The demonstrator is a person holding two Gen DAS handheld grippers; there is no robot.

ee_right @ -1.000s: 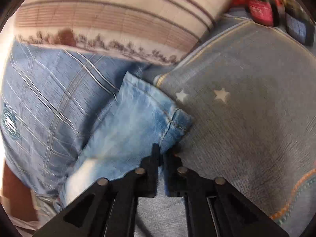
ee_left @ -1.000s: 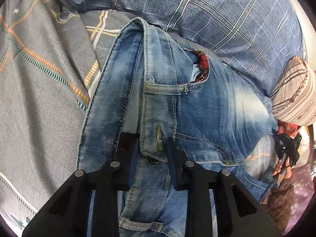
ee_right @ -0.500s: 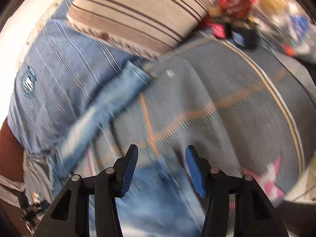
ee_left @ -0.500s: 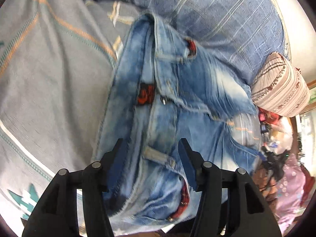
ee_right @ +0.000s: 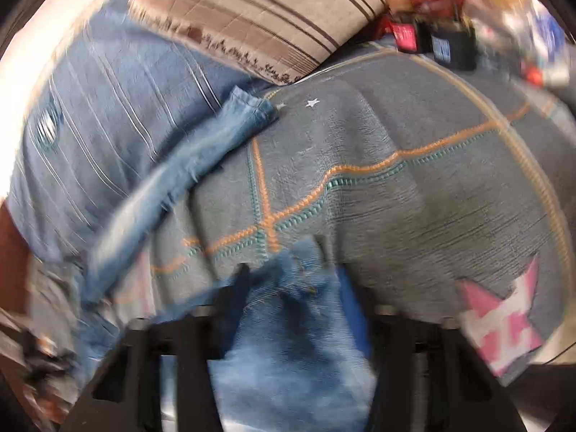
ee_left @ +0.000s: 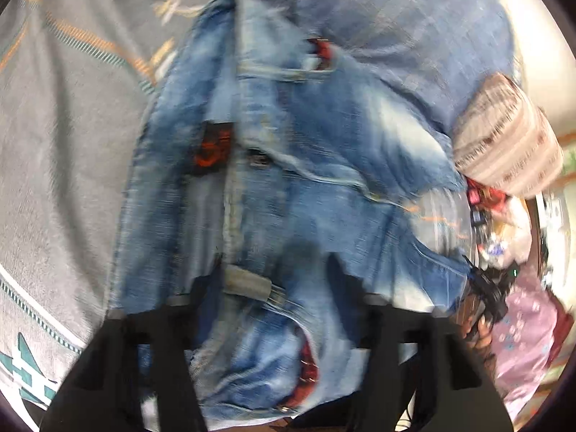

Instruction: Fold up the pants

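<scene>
Faded blue jeans [ee_left: 324, 144] lie crumpled on a grey bedspread [ee_left: 64, 144], waistband and belt loop toward the camera. My left gripper [ee_left: 275, 273] straddles the waistband; its jaws stand wide and are closing, the denim between them but not visibly pinched. In the right wrist view one leg [ee_right: 201, 151] stretches up-left to its hem [ee_right: 248, 104]. My right gripper [ee_right: 293, 277] is closing too, jaws apart around a bunch of denim [ee_right: 298, 324]. Both views are motion-blurred.
A blue plaid cover [ee_left: 414, 36] lies behind the jeans, with a brown-striped pillow [ee_right: 270, 10] beside it. Cluttered small items [ee_right: 450, 43] sit past the bed's far edge. A hand holding a black device [ee_left: 486, 298] shows at the right of the left wrist view.
Both grippers let go and opened wide. The left drew back along the waistband. The right left the hem and swung across the bedspread to another part of the jeans.
</scene>
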